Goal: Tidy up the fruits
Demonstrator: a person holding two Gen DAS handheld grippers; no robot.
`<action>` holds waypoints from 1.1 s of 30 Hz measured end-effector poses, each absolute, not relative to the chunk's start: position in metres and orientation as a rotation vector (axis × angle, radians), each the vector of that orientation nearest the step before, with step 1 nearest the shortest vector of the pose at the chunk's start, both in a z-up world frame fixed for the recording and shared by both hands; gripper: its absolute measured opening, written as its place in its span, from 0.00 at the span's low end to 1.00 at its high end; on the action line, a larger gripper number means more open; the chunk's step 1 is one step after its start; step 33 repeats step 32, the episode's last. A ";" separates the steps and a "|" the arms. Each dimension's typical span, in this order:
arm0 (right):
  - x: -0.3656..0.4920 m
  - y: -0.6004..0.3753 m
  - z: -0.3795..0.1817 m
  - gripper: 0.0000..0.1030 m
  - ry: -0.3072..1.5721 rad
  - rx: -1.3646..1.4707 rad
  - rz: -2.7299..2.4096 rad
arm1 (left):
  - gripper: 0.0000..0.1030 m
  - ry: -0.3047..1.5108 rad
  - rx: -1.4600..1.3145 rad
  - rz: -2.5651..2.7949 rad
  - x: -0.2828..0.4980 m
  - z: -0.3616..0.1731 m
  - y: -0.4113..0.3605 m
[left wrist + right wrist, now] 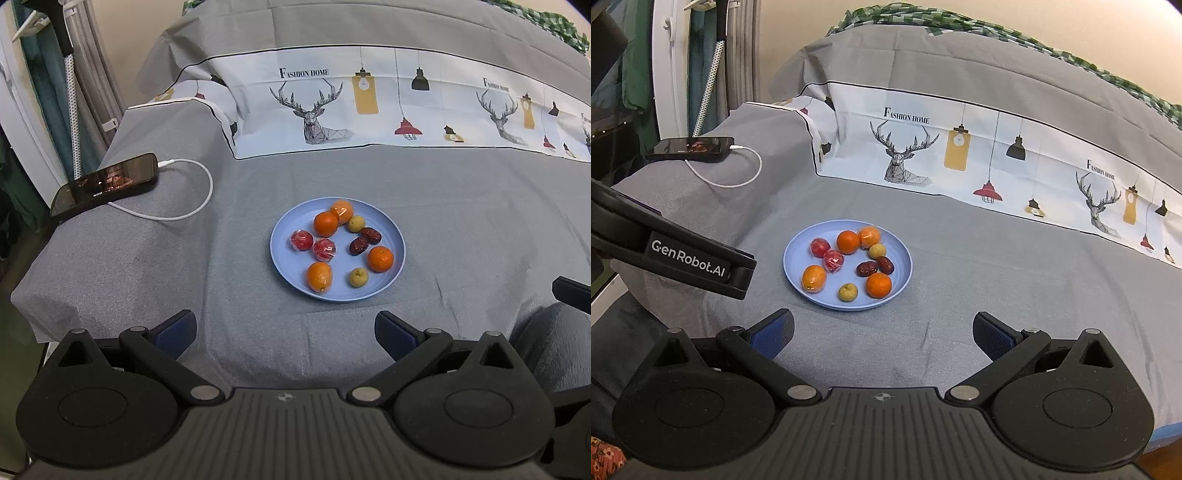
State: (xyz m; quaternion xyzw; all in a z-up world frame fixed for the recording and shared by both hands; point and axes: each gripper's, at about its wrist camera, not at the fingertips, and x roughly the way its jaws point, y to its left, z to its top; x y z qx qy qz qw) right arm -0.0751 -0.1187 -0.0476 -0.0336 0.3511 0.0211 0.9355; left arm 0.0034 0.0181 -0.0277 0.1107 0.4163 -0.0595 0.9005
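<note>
A blue plate [393, 271] sits on the grey bed cover and also shows in the right wrist view [903, 271]. It holds several oranges [325, 223], two red wrapped fruits [324, 249], two dark dates [359, 245] and two small yellow-green fruits [358, 277]. My left gripper [284, 330] is open and empty, a short way in front of the plate. My right gripper [882, 332] is open and empty, in front of the plate and slightly to its right. The left gripper's body [683, 258] shows at the left of the right wrist view.
A black phone [107, 182] on a white charging cable [184, 212] lies at the bed's left edge. A printed white sheet band [369, 107] crosses behind the plate. The bed edge drops off at the left. Curtains and a pole stand at the far left.
</note>
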 end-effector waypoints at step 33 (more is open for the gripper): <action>-0.077 -0.119 -0.047 0.99 0.716 -0.067 0.040 | 1.00 0.863 0.240 -0.085 0.005 -0.029 0.021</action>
